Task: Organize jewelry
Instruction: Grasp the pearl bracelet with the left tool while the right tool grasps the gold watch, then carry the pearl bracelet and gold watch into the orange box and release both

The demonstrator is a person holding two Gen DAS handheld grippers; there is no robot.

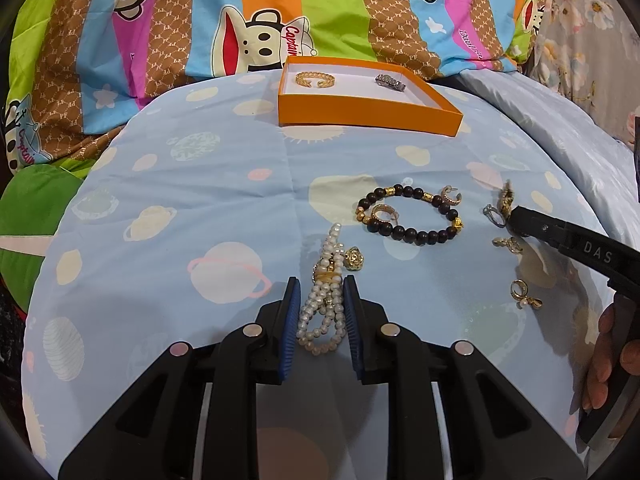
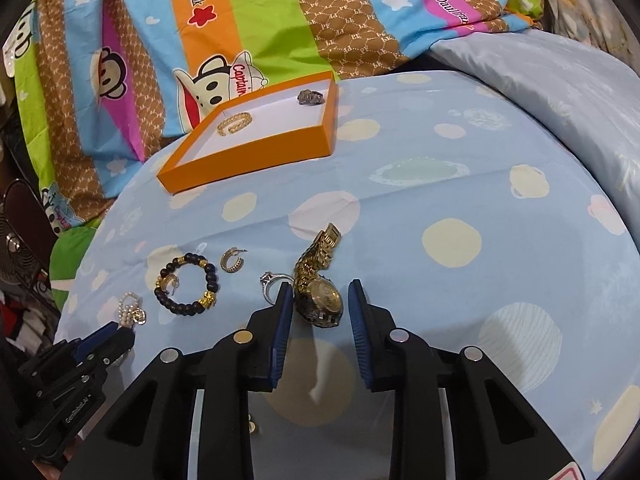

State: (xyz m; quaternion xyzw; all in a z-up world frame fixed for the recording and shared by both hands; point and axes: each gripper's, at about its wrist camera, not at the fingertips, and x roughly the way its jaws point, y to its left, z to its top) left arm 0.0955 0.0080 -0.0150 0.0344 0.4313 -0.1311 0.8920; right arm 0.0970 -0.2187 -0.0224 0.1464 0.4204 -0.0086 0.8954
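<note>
Blue-padded jaws of the left gripper [image 1: 321, 308] stood spread around a pearl bracelet [image 1: 323, 312]; the right gripper [image 2: 318, 312], jaws also spread, flanked a gold watch [image 2: 320, 280] beside a ring [image 2: 269, 282]. Beyond on the bed [image 2: 440, 160] lay a beaded bracelet [image 1: 410, 214], then open sheet, then the orange tray [image 1: 368, 114].

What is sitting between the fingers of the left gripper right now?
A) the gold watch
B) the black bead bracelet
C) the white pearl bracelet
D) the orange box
C: in the left wrist view the pearl bracelet lies on the blue bedsheet between the open fingers of the left gripper, while the gold watch sits between the fingers of the right gripper.
</note>
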